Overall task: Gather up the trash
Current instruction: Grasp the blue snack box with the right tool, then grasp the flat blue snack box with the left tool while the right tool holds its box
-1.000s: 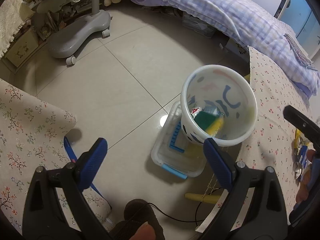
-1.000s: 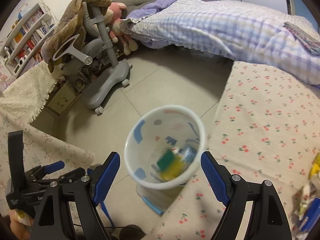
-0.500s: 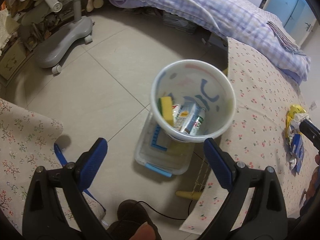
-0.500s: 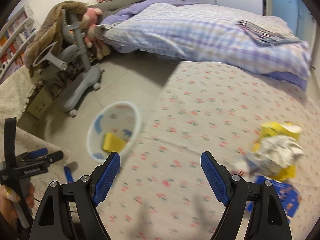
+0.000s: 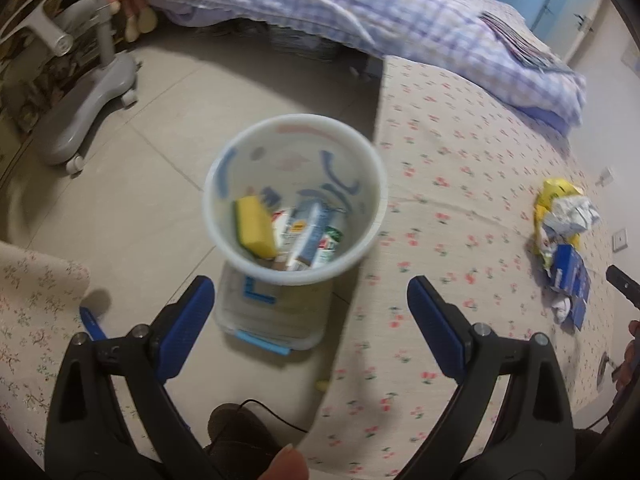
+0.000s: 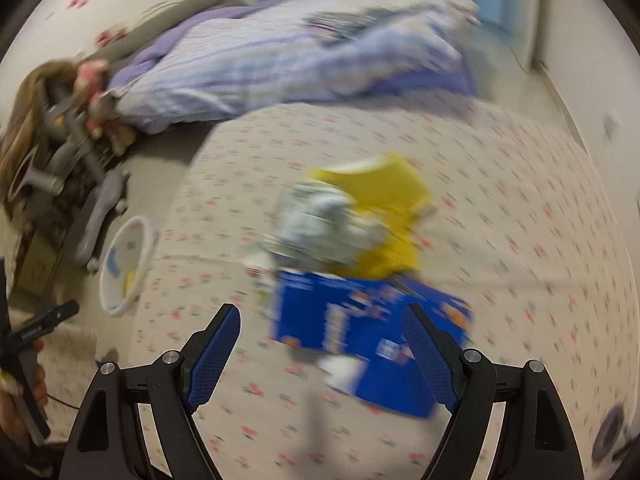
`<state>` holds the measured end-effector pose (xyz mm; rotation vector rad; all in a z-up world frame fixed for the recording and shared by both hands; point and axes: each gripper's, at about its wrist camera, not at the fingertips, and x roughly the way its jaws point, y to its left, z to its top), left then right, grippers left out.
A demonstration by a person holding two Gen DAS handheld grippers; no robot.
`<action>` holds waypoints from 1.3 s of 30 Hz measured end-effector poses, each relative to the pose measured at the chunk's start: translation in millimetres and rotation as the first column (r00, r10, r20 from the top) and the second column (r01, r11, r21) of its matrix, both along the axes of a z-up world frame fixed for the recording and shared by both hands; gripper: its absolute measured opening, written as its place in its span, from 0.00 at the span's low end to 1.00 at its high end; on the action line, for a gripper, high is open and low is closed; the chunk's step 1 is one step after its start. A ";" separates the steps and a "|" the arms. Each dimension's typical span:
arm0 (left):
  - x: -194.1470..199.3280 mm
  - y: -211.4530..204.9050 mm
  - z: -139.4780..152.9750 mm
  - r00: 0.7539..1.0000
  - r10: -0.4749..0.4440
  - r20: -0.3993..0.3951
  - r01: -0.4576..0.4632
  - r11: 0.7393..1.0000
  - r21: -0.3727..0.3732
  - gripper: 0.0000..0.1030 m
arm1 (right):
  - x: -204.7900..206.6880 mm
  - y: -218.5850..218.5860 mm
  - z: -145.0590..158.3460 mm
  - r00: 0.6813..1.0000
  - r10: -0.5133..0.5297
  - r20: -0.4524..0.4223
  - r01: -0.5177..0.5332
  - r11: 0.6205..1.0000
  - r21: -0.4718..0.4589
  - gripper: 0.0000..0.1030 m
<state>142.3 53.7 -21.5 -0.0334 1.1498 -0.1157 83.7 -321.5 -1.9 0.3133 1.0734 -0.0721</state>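
Observation:
A white waste bin stands beside the floral-cloth table and holds a yellow sponge and cartons. It also shows in the right wrist view. My left gripper is open and empty, just in front of the bin. On the table lies a trash pile: a blue box, crumpled paper and a yellow bag. The pile also shows in the left wrist view. My right gripper is open and empty, hovering over the blue box. The right view is blurred.
A clear plastic box sits on the floor under the bin. A grey chair base stands at the back left. A bed with a checked quilt runs along the back. A second floral cloth lies at the left.
My right gripper has swung from over the bin to the trash pile on the table. My left gripper has shifted right, bringing the table and the pile into view.

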 end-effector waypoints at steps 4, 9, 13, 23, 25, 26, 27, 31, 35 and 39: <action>-2.4 -30.7 -2.6 0.998 -0.063 -0.008 0.063 0.998 0.009 0.94 | -11.2 -36.1 -26.7 0.993 -0.068 -0.094 0.071 0.997 0.021 0.82; -7.6 -67.9 -6.3 0.989 -0.145 -0.015 0.146 0.989 0.030 0.94 | -12.5 -53.5 -57.2 0.978 -0.089 -0.189 0.098 0.994 0.040 0.82; -11.2 -90.9 -9.8 0.980 -0.194 -0.030 0.195 0.980 0.039 0.94 | -10.9 -51.4 -63.8 0.977 -0.067 -0.201 0.088 0.991 0.098 0.82; -24.4 -139.8 -12.8 0.956 -0.289 -0.047 0.291 0.955 0.050 0.94 | -10.2 -54.2 -80.6 0.967 -0.059 -0.246 0.087 0.991 0.103 0.75; -26.7 -152.0 -13.1 0.947 -0.316 -0.049 0.319 0.947 0.045 0.94 | -15.0 -62.7 -79.2 0.967 -0.076 -0.242 0.103 0.989 0.104 0.74; -29.4 -160.8 -12.5 0.940 -0.339 -0.048 0.341 0.939 0.041 0.94 | -18.4 -67.4 -77.4 0.968 -0.085 -0.236 0.111 0.989 0.097 0.73; -30.6 -166.1 -12.0 0.935 -0.352 -0.047 0.354 0.934 0.041 0.94 | -21.2 -71.4 -75.9 0.968 -0.093 -0.231 0.117 0.989 0.091 0.72; -37.6 -197.3 -11.0 0.902 -0.431 -0.035 0.432 0.899 0.062 0.94 | -40.5 -91.5 -68.7 0.970 -0.127 -0.207 0.151 0.983 0.103 0.66; -42.8 -234.4 -4.5 0.842 -0.539 -0.005 0.536 0.835 0.125 0.94 | -58.2 -109.9 -59.7 0.972 -0.151 -0.183 0.173 0.979 0.109 0.65; -47.9 -271.2 5.9 0.758 -0.652 0.016 0.642 0.751 0.156 0.94 | -74.8 -129.1 -51.9 0.973 -0.169 -0.158 0.189 0.975 0.121 0.64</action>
